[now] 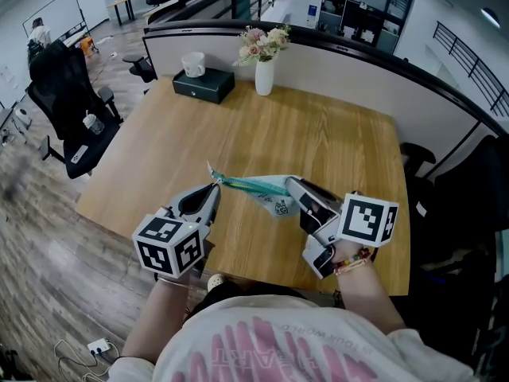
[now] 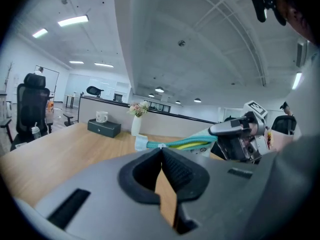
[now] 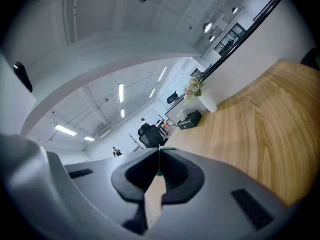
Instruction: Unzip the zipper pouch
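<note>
The zipper pouch (image 1: 270, 193), pale with a teal zipper, hangs stretched between my two grippers above the near part of the wooden table (image 1: 318, 126). My left gripper (image 1: 215, 185) is shut on the pouch's left end, close to its white tab. My right gripper (image 1: 291, 183) is shut on the right end. In the left gripper view the jaws (image 2: 161, 149) are pressed together, and the teal zipper (image 2: 175, 144) runs from them to the right gripper (image 2: 214, 130). In the right gripper view the jaws (image 3: 159, 151) are shut with a teal scrap pinched between the pads.
A white vase of flowers (image 1: 264, 76) and a black box (image 1: 204, 84) with a white cup (image 1: 193, 64) on it stand at the table's far edge against a partition. A black office chair (image 1: 67, 94) is off the left side. The table's near edge is just under my grippers.
</note>
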Demonstrator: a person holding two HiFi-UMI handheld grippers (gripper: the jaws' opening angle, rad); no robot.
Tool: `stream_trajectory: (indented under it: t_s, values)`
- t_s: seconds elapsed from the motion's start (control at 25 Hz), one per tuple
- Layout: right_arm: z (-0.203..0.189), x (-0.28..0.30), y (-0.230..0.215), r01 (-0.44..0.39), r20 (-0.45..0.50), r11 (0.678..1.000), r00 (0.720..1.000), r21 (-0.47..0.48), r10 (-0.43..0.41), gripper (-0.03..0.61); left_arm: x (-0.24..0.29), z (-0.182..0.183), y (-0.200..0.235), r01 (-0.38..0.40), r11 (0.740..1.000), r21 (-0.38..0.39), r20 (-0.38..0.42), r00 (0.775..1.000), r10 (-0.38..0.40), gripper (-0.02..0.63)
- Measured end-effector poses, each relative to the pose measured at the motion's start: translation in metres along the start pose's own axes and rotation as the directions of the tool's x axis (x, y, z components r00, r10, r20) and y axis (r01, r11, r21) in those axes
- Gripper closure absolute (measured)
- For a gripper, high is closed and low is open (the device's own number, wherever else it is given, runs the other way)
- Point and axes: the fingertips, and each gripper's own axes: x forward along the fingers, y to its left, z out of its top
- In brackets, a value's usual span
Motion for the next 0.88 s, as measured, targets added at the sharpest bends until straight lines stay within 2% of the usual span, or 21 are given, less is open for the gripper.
stream_trajectory:
  t_s: [0.12, 0.52, 0.68, 0.8, 0.88]
  values:
    - [0.005, -0.004, -0.007, 0.013, 0.018, 1.0, 1.0, 0.013, -0.013, 0.572, -0.004, -0.001, 0.012, -0.024, 1.0, -0.012, 0.0, 1.0, 0.024, 0.607]
    - [-0.001, -0.003, -0.007, 0.005, 0.006, 0.999, 1.0, 0.033, -0.005, 0.571, -0.016, -0.005, 0.019, -0.017, 0.999, -0.038, 0.005, 1.0, 0.017, 0.598]
    - [-0.008, 0.003, -0.005, 0.016, -0.014, 1.0, 1.0, 0.025, -0.016, 0.572, -0.03, -0.007, 0.029, -0.066, 0.997, -0.048, 0.014, 0.998, 0.067, 0.594]
    - [-0.002, 0.002, -0.019, 0.062, 0.008, 0.998, 0.998, 0.002, -0.062, 0.571, -0.052, -0.01, 0.064, -0.171, 0.979, -0.114, 0.045, 0.983, 0.177, 0.614]
    - [0.005, 0.001, -0.027, 0.067, 0.03, 0.997, 0.997, 0.037, -0.068, 0.572, -0.063, -0.009, 0.084, -0.175, 0.965, -0.197, 0.073, 0.979, 0.193, 0.614]
